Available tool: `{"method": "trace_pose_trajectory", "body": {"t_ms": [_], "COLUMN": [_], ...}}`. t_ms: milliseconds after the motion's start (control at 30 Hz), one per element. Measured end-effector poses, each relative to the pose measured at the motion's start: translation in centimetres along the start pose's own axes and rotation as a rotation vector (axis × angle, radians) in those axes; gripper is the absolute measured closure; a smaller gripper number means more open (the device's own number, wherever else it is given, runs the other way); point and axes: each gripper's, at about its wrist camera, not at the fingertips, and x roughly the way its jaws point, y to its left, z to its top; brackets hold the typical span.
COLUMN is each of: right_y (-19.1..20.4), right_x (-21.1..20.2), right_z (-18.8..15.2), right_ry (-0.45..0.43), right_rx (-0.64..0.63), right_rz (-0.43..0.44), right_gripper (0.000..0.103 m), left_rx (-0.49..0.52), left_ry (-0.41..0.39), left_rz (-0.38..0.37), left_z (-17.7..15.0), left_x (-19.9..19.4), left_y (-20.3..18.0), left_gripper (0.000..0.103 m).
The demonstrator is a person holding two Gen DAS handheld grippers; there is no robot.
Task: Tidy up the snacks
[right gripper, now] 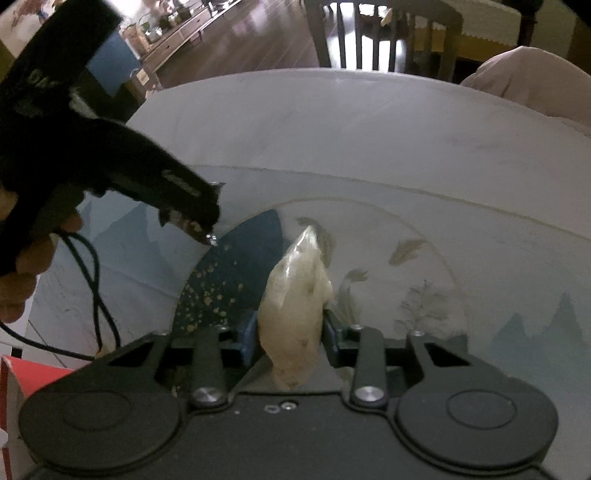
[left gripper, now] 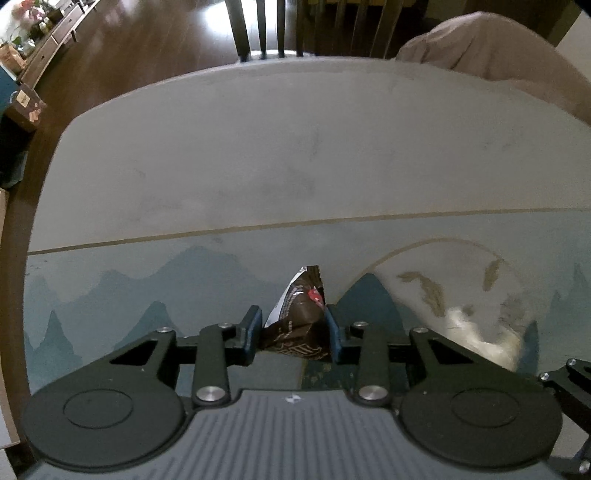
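In the left wrist view my left gripper (left gripper: 293, 332) is shut on a dark brown snack packet (left gripper: 301, 314) with a red mark; the packet stands up between the blue pads, above the printed table mat (left gripper: 147, 288). In the right wrist view my right gripper (right gripper: 290, 332) is shut on a pale, clear-wrapped snack (right gripper: 295, 306), held above the mat. That pale snack also shows blurred at the lower right of the left wrist view (left gripper: 480, 332). The left gripper's body (right gripper: 110, 158), held by a hand (right gripper: 22, 266), fills the left side of the right wrist view.
The mat covers a rounded table (left gripper: 258, 147) with its far edge ahead. A chair (left gripper: 262, 29) stands beyond it and a beige cushion (left gripper: 498, 48) lies at the far right. A red and white box (right gripper: 22, 384) sits at the lower left. A black cable (right gripper: 92, 295) hangs there.
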Motion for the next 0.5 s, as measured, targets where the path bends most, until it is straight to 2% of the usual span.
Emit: {"method": "trace_pose_trajectory", "body": {"t_ms": [100,167,367,500], "right_y": [0.1,0.5,0.9,1.3], "right_x": [-1.0,-0.7,-2.2,-4.7], "right_z": [-0.5,-0.9,-1.8,-2.2], "right_ry": [-0.021,-0.028,-0.055,-0.103], "right_rx": [0.006,-0.001,0.027,0.038], "right_rz": [-0.002,-0.016,-0.025,-0.022], "right_gripper": [0.081,0.083,0.085,0.085], "left_rx": [0.001,0.001,0.000,0.000], "left_ry": [-0.026,-0.042,-0.074,-0.131], "left_rz": [-0.003,-0.005,-0.023,-0.032], "left_z": [-0.4,-0.8,-2.5,-3.6], "left_x": [-1.5,-2.6,-5.4,-8.5], "left_y": [0.5,0.7,1.1,1.5], "left_gripper": [0.068,0.068,0.068,0.068]}}
